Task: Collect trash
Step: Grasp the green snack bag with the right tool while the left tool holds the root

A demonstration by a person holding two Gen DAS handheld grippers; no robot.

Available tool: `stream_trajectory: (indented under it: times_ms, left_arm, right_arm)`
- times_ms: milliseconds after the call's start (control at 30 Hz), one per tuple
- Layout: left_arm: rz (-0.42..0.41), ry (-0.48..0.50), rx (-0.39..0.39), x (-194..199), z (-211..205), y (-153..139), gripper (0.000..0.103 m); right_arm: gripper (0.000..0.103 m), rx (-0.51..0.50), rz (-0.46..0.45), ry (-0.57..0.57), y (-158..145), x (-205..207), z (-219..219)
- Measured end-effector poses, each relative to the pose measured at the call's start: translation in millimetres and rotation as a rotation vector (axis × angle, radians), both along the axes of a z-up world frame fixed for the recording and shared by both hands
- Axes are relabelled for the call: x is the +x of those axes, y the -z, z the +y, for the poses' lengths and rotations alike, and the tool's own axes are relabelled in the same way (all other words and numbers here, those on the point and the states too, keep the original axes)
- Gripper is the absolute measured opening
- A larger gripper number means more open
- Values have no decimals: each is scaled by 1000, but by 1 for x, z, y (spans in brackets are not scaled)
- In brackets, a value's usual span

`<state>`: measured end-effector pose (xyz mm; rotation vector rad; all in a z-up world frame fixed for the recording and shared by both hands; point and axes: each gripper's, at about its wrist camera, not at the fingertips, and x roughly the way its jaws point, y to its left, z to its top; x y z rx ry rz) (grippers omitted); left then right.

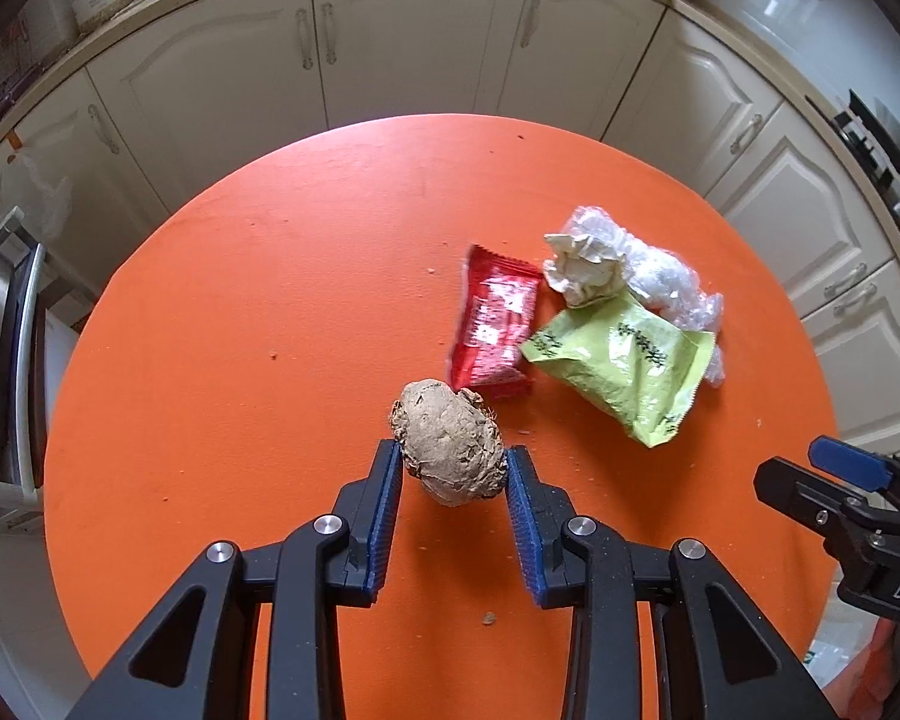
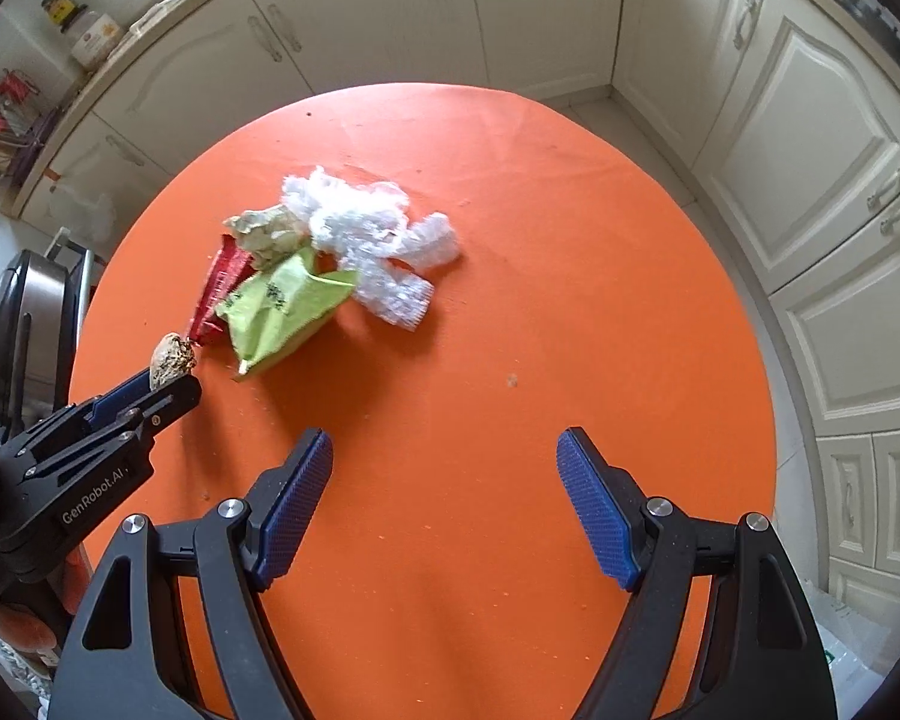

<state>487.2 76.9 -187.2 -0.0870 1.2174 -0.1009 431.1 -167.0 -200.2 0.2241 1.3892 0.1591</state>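
Your left tongs [image 1: 455,465] clench the brown crumpled paper wad [image 1: 448,443] at their tips, its long axis running forward-left; your right tongs [image 2: 444,450] gape, released.

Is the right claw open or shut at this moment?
Open. The right claw has its two blue ribbed pads spread wide apart above the round orange table, with nothing between them.

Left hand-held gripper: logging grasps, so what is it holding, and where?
The left hand-held gripper pinches the brown crumpled wad across its sides, near its lower half. The right hand-held gripper holds nothing.
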Motion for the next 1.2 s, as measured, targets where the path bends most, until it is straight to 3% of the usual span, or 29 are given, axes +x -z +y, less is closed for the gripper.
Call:
stream_trajectory:
  times_ms: [233, 600, 667, 833, 967, 1200]
  left_arm:
    - [1, -66, -15, 1, 44, -5, 31]
    - [24, -116, -59, 6, 86, 3, 31]
    - [23, -114, -67, 6, 88, 2, 31]
    - [17, -107, -72, 2, 92, 1, 31]
    - [14, -98, -67, -2, 89, 0, 31]
    - [5, -71, -62, -13, 76, -10, 31]
  right_arm:
    - [79, 0, 5, -90, -6, 32, 49]
    - [77, -22, 107, -125, 32, 64, 98]
    - [50, -27, 81, -123, 27, 64, 101]
    - [23, -10, 81, -122, 22, 58, 95]
    - [17, -4, 71, -127, 16, 47, 82]
    - [16, 4, 45, -125, 0, 23, 64]
